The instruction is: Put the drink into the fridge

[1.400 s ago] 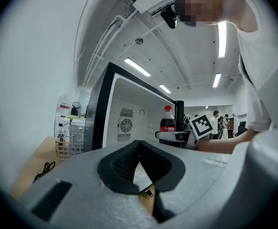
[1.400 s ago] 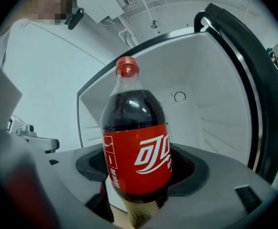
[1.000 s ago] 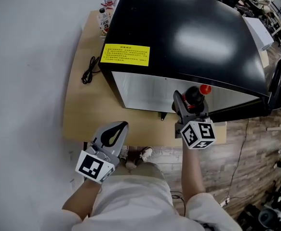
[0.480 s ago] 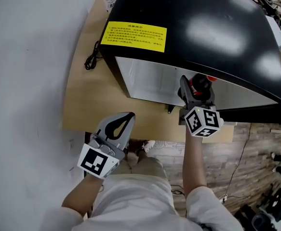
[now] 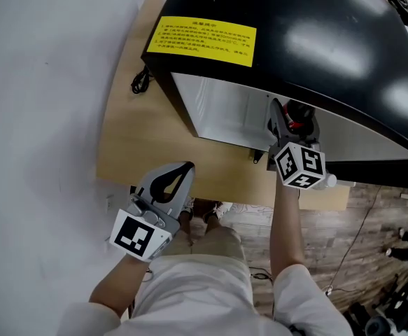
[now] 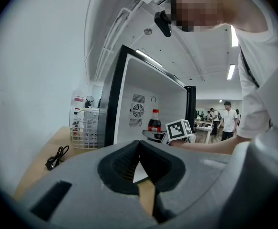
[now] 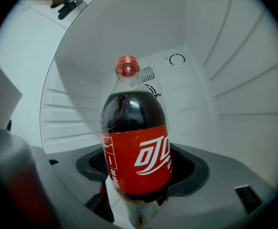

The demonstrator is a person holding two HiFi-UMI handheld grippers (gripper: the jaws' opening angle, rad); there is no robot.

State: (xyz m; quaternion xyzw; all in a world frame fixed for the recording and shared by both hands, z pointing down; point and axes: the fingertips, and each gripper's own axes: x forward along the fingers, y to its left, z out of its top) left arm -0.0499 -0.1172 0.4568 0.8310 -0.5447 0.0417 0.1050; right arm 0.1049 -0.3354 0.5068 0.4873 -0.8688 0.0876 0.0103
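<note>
A cola bottle (image 7: 136, 156) with a red label and red cap (image 7: 128, 66) stands upright between the jaws of my right gripper (image 7: 139, 178), which is shut on its lower body. In the head view that right gripper (image 5: 288, 122) reaches under the black top of the fridge (image 5: 287, 40) into its white inside, and only the bottle's red cap (image 5: 299, 125) shows. The fridge's white back wall (image 7: 177, 94) fills the right gripper view. My left gripper (image 5: 181, 169) hangs shut and empty at the table's front edge; from the left gripper view (image 6: 139, 159) the bottle (image 6: 154, 122) appears inside the fridge.
The fridge stands on a wooden table (image 5: 141, 145). A black cable (image 5: 140, 82) lies on it left of the fridge. A white wire basket (image 6: 84, 130) with bottles stands behind. The fridge door (image 6: 191, 111) is swung open on the right. People (image 6: 230, 120) stand far off.
My right gripper has carried the cola bottle forward, deeper under the fridge's top edge. The left gripper has stayed in place, shut.
</note>
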